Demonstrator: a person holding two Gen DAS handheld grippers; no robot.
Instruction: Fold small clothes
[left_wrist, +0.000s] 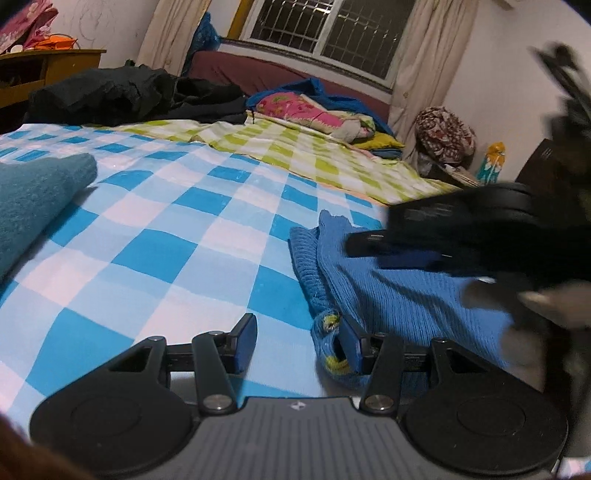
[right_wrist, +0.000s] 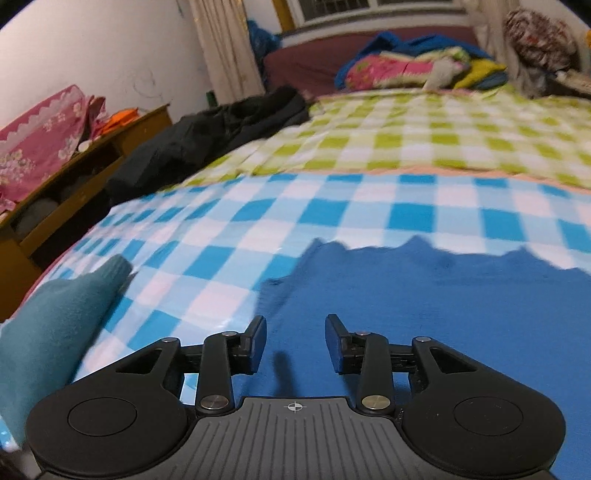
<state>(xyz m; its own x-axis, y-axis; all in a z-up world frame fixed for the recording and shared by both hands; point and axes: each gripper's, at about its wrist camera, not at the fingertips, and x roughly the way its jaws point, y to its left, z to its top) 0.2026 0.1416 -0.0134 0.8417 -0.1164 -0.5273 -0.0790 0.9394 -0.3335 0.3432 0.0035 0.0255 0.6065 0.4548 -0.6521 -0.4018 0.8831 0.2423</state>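
A blue knit garment (left_wrist: 399, 299) lies flat on the blue-and-white checked sheet (left_wrist: 166, 236); it has a ribbed edge and a yellow-green trimmed corner (left_wrist: 328, 332). My left gripper (left_wrist: 297, 345) is open low over the sheet, and that corner rests against the inner face of its right finger. The left finger is over bare sheet. My right gripper (left_wrist: 373, 243) shows blurred above the garment's right part. In the right wrist view, my right gripper (right_wrist: 295, 343) hangs open just over the blue garment (right_wrist: 443, 314), nothing between its fingers. A folded teal cloth (left_wrist: 33, 199) (right_wrist: 48, 350) lies to the left.
A black clothes pile (left_wrist: 129, 96) (right_wrist: 207, 136) and pink floral bedding (left_wrist: 295, 107) lie at the back, beyond a green checked sheet (left_wrist: 295, 147). A wooden cabinet (right_wrist: 74, 177) stands along the bed's left side. Bare checked sheet stretches between the teal cloth and the blue garment.
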